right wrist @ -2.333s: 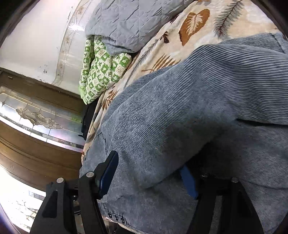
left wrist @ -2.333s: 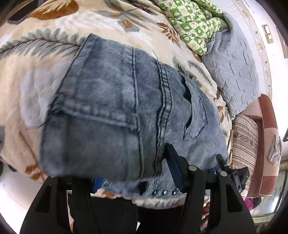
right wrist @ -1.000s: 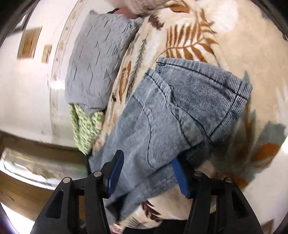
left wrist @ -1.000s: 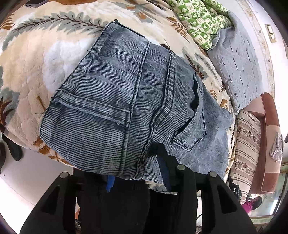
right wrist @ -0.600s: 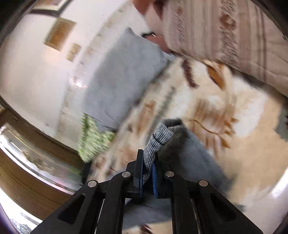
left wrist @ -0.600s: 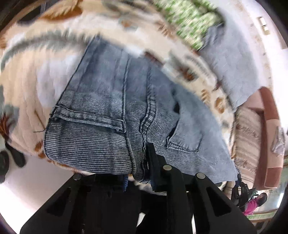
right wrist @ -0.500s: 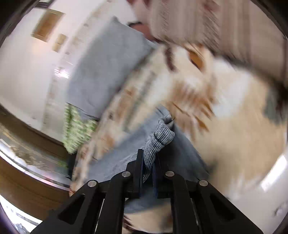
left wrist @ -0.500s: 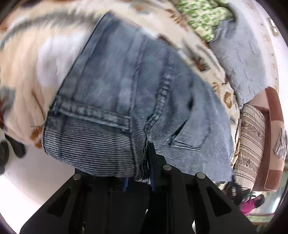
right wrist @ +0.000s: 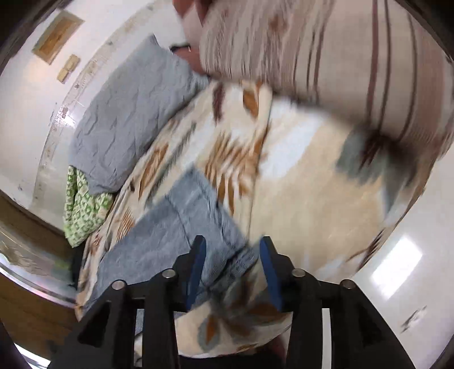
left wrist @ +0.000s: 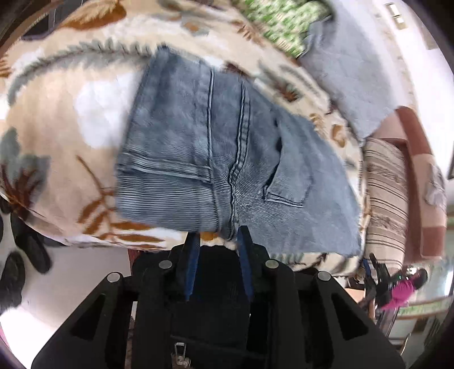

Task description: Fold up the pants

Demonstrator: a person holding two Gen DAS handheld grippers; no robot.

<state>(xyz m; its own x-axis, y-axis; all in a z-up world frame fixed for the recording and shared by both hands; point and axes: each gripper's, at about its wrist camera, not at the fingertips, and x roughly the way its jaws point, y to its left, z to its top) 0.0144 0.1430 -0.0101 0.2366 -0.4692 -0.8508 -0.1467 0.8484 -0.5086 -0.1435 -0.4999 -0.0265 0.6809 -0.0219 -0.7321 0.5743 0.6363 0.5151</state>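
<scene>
The blue denim pants (left wrist: 227, 159) lie folded in a compact stack on the leaf-patterned blanket (left wrist: 56, 127), back pocket up. My left gripper (left wrist: 218, 234) hovers at the stack's near edge. Its jaws are opening, and the thick seam ends right at its tips with no pad pressing it. In the right wrist view the pants (right wrist: 176, 227) stretch away to the left. My right gripper (right wrist: 232, 239) stands over their near corner. Its jaws are opening too, and loose denim lies between its fingers, free of both pads. Both views are motion-blurred.
A grey quilt (left wrist: 349, 71) and a green patterned cloth (left wrist: 283, 22) lie at the far side of the bed. A striped pillow (right wrist: 340, 56) fills the right end. Dark shoes (left wrist: 25, 255) sit on the white floor beside the bed's near edge.
The right gripper, shut on a raised denim fold half a second ago, has opened and the fold has dropped onto the bed. The left gripper's jaws have widened and drawn back from the pants' edge.
</scene>
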